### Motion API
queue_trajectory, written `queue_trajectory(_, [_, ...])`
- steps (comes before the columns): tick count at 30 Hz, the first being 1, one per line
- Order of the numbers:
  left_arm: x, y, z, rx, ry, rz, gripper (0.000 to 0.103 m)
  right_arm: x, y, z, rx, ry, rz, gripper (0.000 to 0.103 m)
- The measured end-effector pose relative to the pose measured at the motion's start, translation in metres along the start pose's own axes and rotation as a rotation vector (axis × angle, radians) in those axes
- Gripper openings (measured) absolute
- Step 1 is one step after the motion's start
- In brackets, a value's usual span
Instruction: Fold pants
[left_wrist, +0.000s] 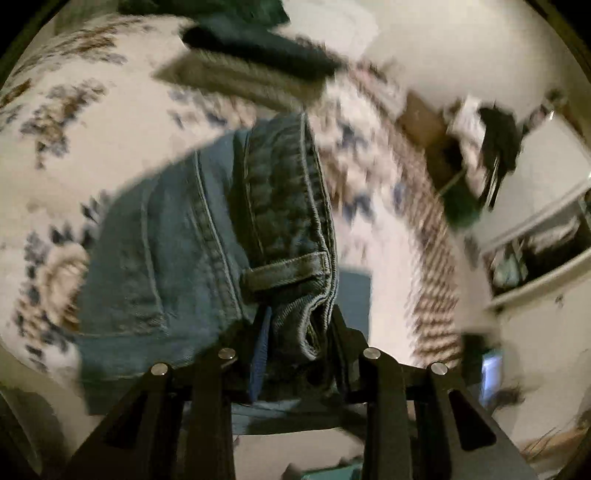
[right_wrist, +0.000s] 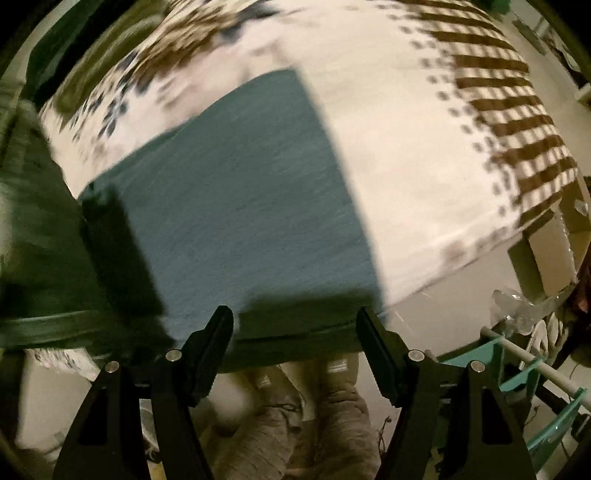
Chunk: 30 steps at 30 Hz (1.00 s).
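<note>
In the left wrist view, blue denim jeans (left_wrist: 184, 240) hang over the bed, bunched at the waistband, with a belt loop (left_wrist: 288, 269) just above the fingers. My left gripper (left_wrist: 299, 332) is shut on that waistband. In the right wrist view, my right gripper (right_wrist: 295, 321) stands open with nothing between its fingers. It hovers over the near edge of a flat blue-green rectangle of cloth (right_wrist: 240, 184) lying on the bed. That same rectangle (left_wrist: 354, 295) shows past the jeans in the left wrist view. Both views are blurred.
The bed cover (right_wrist: 388, 147) is white with dark blotches and a brown striped border. Folded dark clothes (left_wrist: 251, 55) lie at the bed's far side. A person's slippered feet (right_wrist: 303, 413) stand below the bed edge. A teal rack (right_wrist: 535, 387) is at right, and a dark blurred shape (right_wrist: 118, 251) at left.
</note>
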<state>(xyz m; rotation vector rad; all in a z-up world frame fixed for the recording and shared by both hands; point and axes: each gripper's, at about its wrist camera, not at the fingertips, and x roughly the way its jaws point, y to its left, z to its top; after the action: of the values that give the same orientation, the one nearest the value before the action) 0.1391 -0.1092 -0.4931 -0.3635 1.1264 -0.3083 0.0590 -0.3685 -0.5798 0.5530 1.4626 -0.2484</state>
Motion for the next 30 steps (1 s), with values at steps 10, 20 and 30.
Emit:
queue_trajectory(10, [-0.001,-0.007,0.008,0.064,0.12,0.187,0.065,-0.023,-0.012,0.073,-0.098,-0.012,0.234,0.071])
queue_trajectory(20, [-0.004,0.077,0.032,0.03,0.123,0.47,0.084,0.002,0.061,0.093,-0.242,0.03,0.364,0.078])
queue_trajectory(30, [0.022,0.125,0.035,0.005,0.173,0.552,0.084,0.067,0.111,0.102,-0.304,0.141,0.341,0.093])
